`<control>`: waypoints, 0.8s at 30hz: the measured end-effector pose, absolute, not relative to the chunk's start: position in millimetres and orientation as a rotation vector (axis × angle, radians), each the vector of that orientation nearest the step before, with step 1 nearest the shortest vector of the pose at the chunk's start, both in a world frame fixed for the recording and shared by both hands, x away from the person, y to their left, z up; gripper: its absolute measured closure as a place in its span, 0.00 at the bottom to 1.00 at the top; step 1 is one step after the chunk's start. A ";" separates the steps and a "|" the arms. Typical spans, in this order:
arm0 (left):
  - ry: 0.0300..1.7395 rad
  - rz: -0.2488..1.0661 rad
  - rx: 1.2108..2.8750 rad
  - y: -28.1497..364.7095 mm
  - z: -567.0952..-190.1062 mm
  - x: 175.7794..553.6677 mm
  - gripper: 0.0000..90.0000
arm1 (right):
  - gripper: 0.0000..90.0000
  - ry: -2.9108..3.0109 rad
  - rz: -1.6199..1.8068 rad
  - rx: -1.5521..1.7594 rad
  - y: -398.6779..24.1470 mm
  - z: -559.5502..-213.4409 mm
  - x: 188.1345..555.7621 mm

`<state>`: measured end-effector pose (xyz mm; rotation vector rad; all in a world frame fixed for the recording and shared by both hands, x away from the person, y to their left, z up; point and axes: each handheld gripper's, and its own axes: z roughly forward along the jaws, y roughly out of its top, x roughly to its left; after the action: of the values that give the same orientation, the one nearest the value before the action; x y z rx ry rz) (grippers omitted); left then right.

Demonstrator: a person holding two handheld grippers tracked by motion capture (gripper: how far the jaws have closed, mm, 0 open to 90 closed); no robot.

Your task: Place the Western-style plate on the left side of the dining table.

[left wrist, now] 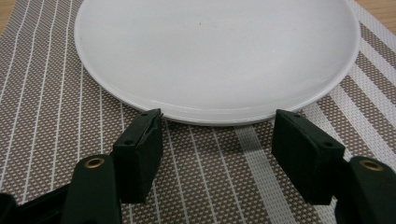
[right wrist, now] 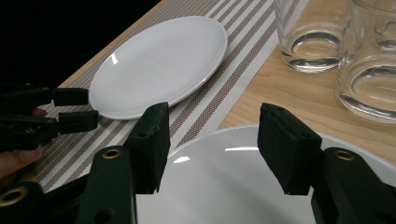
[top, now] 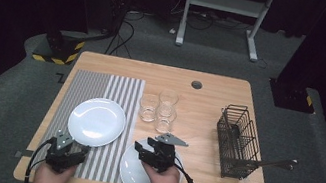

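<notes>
Resting on the striped mat (top: 99, 95), the left plate (top: 96, 121) is rigid, slippery, breakable; grip its near rim. Left gripper (left wrist: 217, 140) jaws open, empty; right gripper (right wrist: 212, 140) jaws open above the near plate (right wrist: 233, 186).

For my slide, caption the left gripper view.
Open left gripper facing round white plate on striped woven placemat.

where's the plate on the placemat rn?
In the high view the plate lies left of centre on the striped placemat, left of the three glasses; the open left gripper sits just off its near rim.
</notes>
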<state>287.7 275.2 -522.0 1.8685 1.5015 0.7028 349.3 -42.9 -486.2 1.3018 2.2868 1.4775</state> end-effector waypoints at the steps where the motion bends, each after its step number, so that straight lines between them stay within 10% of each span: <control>1: 1.504 0.703 1.864 274.9 -522.1 288.3 0.38 | 0.49 2.287 1.478 1.302 -42.9 -486.2 349.3; 24: 1.534 0.689 1.869 292.3 -524.6 276.2 0.55 | 0.58 2.238 1.425 1.185 -56.0 -487.6 344.4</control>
<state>276.2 292.3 -524.6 1.8685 1.5342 0.6894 344.4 -56.0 -487.6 1.1853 2.2383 1.4247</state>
